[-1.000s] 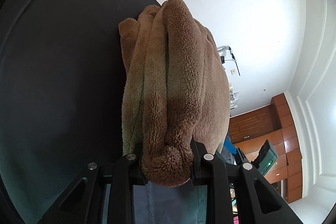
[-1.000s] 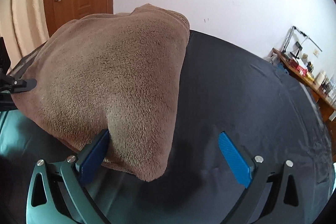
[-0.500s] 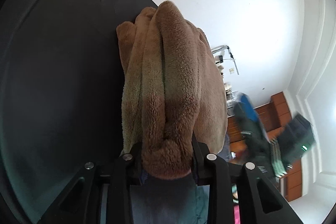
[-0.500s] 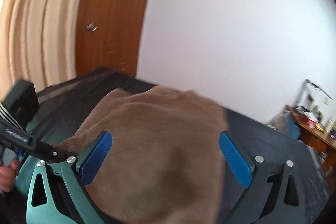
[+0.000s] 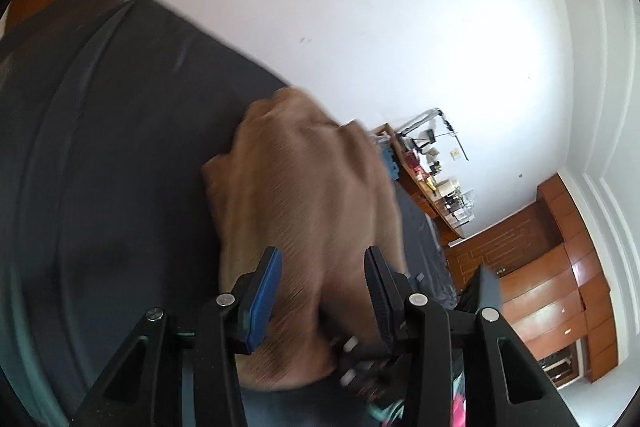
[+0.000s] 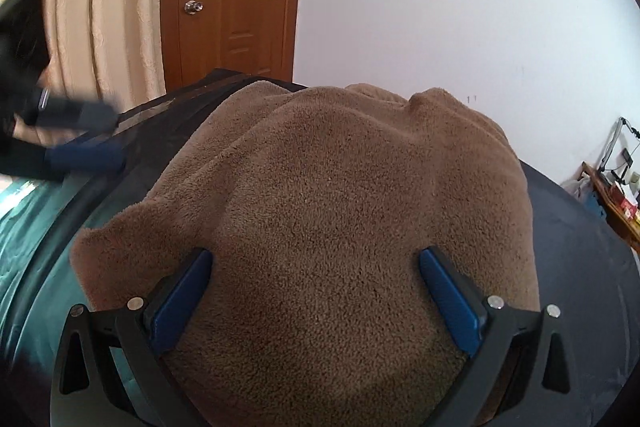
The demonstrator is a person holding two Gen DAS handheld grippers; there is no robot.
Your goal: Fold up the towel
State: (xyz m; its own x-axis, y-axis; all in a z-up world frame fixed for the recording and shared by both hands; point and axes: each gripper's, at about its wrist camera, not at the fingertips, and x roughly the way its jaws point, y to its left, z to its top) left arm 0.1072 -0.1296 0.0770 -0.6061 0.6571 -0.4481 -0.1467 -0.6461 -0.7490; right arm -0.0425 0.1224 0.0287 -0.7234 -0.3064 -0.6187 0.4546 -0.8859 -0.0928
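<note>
Here brown towel folded on dark table; no writing legible.

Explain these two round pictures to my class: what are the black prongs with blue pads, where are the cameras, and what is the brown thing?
A person holds two hand-held grippers, each with a fisheye camera looking along its two fingers. One picture is from the left gripper, the other from the right gripper. The fluffy brown towel lies in folds on a black cloth-covered surface. Both grippers are open, so neither holds it. The left picture is blurred by motion.
</note>
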